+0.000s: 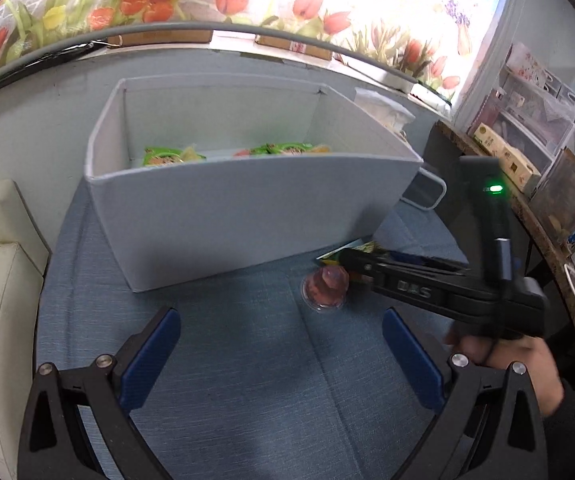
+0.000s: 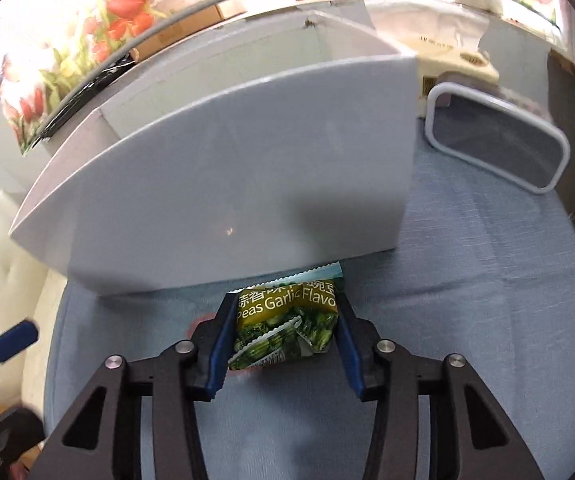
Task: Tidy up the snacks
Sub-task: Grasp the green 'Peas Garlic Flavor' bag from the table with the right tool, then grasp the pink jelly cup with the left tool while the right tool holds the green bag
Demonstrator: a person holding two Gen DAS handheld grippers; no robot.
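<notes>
Low in the right wrist frame, the right gripper pinches a green pea packet – just below the white box; the left gripper gapes wide, empty.

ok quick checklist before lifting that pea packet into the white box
1. Right tongs on the green pea packet: ok, both blue pads press its sides and it crumples between them.
2. Packet free of the white box: cannot tell, its top edge lies right at the box's base.
3. Room in the box: ok, only a few packets lie on its floor.
4. Left tongs out of the way: ok, open and empty over the blue cloth.
5. Jelly cup clear of the lift: cannot tell, it sits right beside the right tongs.
</notes>
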